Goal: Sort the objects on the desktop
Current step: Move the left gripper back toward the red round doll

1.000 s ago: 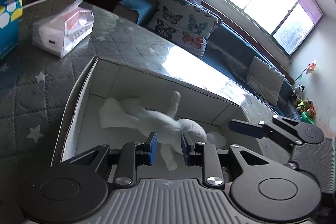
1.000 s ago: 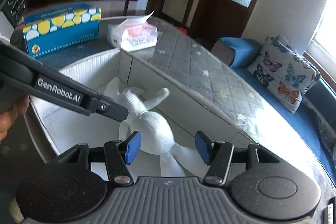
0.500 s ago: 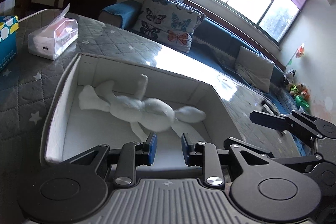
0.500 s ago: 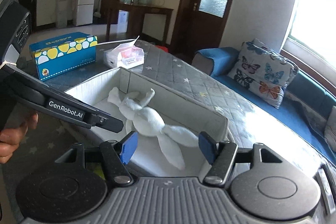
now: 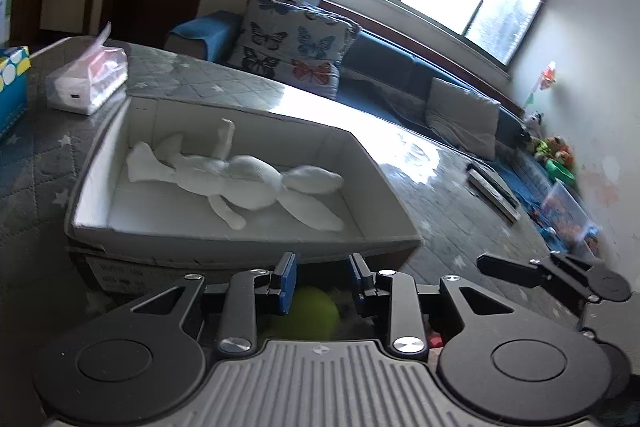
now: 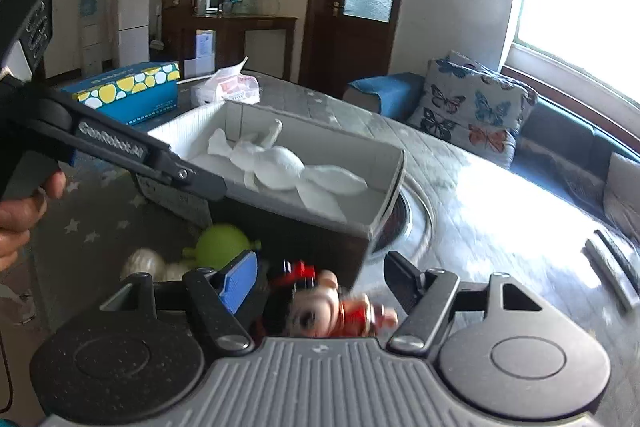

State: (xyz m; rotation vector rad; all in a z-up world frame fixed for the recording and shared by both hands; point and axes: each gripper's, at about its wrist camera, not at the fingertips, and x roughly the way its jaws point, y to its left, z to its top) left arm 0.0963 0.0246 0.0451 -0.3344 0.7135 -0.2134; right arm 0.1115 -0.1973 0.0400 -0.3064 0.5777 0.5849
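A white stuffed rabbit (image 5: pixel 240 179) lies flat in the open cardboard box (image 5: pixel 96 163) on the grey star-patterned table; it also shows in the right wrist view (image 6: pixel 280 167). My left gripper (image 5: pixel 322 277) is open and empty, held in front of the box's near wall, with a yellow-green ball (image 5: pixel 310 311) just below its fingers. My right gripper (image 6: pixel 320 275) is open and empty, above a small doll in red (image 6: pixel 332 307). The green ball (image 6: pixel 222 241) and a whitish round toy (image 6: pixel 146 261) lie beside the box (image 6: pixel 384 187).
A blue spotted tissue box (image 6: pixel 128 91) and a soft tissue pack (image 5: pixel 88 83) stand beyond the box. A dark flat bar (image 5: pixel 494 191) lies on the table to the right. A sofa with butterfly cushions (image 5: pixel 292 43) runs behind the table.
Both grippers have pulled back and away from the box. The rabbit stays lying in the box. The ball and the doll have come into view below the fingers.
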